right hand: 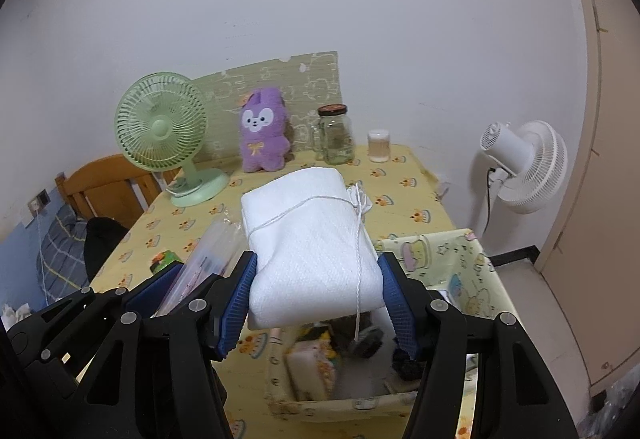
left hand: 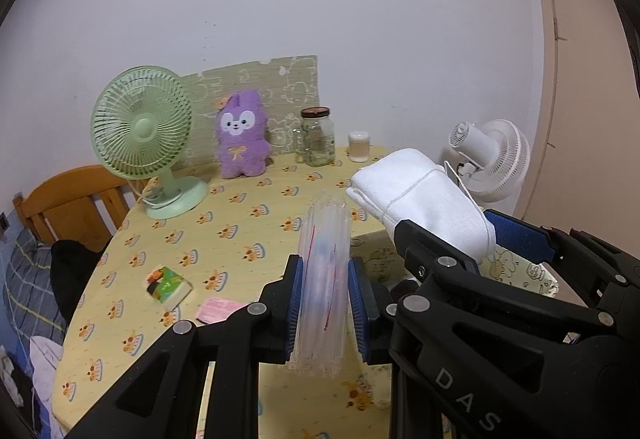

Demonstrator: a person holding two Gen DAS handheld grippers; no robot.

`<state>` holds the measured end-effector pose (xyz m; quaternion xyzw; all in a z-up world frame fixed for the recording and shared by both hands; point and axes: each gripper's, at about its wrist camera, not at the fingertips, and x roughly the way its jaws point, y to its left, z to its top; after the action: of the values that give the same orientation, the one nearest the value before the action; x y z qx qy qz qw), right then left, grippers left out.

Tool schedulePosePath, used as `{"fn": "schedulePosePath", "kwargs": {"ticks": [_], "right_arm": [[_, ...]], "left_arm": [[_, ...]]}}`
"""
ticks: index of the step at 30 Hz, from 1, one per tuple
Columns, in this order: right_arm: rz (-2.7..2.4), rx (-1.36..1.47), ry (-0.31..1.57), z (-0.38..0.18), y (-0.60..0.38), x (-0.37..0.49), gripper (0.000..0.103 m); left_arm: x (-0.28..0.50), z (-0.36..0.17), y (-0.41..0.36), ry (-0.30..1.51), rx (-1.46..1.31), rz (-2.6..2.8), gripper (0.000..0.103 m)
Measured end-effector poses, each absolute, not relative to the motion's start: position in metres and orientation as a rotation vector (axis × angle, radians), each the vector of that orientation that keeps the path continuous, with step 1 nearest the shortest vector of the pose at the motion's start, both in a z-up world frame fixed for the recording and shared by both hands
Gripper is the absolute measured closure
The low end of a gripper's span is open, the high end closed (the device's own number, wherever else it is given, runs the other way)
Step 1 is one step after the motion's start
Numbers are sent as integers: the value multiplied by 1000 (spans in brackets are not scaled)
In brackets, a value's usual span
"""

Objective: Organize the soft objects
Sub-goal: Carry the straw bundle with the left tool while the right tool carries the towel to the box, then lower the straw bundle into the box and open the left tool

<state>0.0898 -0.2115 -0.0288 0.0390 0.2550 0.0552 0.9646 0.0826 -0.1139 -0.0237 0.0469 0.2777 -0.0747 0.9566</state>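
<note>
My left gripper point(left hand: 325, 303) is shut on a clear plastic packet point(left hand: 322, 279) and holds it upright above the table; the packet also shows in the right wrist view point(right hand: 208, 259). My right gripper point(right hand: 318, 293) is shut on a folded white towel point(right hand: 312, 243) tied with string, held above an open fabric storage box point(right hand: 452, 255) with several items inside. The towel and right gripper also show in the left wrist view point(left hand: 416, 195). A purple plush rabbit point(left hand: 241, 135) stands at the back of the table against a green mat.
A green desk fan point(left hand: 144, 135) stands at the back left. A glass jar point(left hand: 318, 137) and a small cup point(left hand: 359, 147) stand at the back. A tissue pack point(left hand: 166, 285) and pink card point(left hand: 218, 309) lie on the yellow tablecloth point(left hand: 240, 215). A white floor fan point(right hand: 524, 163) stands right.
</note>
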Motion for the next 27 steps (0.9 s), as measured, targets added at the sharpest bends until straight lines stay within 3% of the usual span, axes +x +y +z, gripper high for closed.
{"fn": "schedulePosePath", "kwargs": {"ticks": [27], "right_arm": [[-29, 152, 568, -54, -282, 98, 38]], "left_arm": [[102, -47, -183, 624, 159, -314, 78]]}}
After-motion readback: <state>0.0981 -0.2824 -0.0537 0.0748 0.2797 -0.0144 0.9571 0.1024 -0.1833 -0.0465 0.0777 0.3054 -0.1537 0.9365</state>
